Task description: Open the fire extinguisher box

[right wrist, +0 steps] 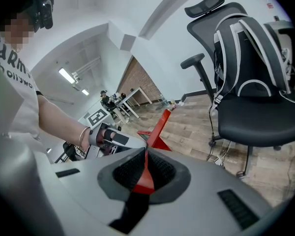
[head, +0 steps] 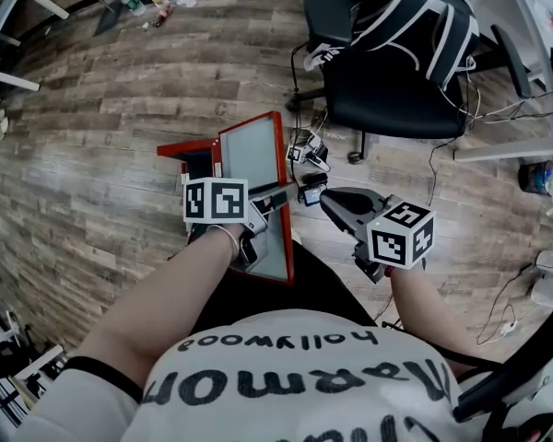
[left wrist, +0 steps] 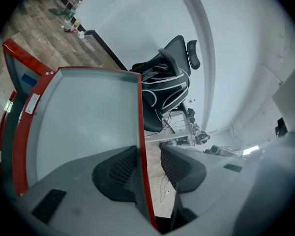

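The red fire extinguisher box point(head: 177, 149) stands on the wooden floor with its glass-paned door point(head: 252, 151) swung out toward me. My left gripper point(head: 278, 197) is at the door's free edge. In the left gripper view the door's red rim point(left wrist: 141, 146) runs between the jaws of the left gripper point(left wrist: 150, 168), close to the left pad point(left wrist: 119, 170). A gap shows to the right pad, so that gripper is open. My right gripper point(head: 324, 201) sits just right of the door. In its own view the right gripper point(right wrist: 146, 173) is shut on a red edge of the door point(right wrist: 159, 128).
A black office chair with a black-and-white backpack point(head: 401, 53) stands beyond the box on the right. Cables point(head: 502, 316) trail over the floor at the right. White desk legs point(head: 14, 40) are at the far left and small bottles point(head: 134, 5) lie at the back.
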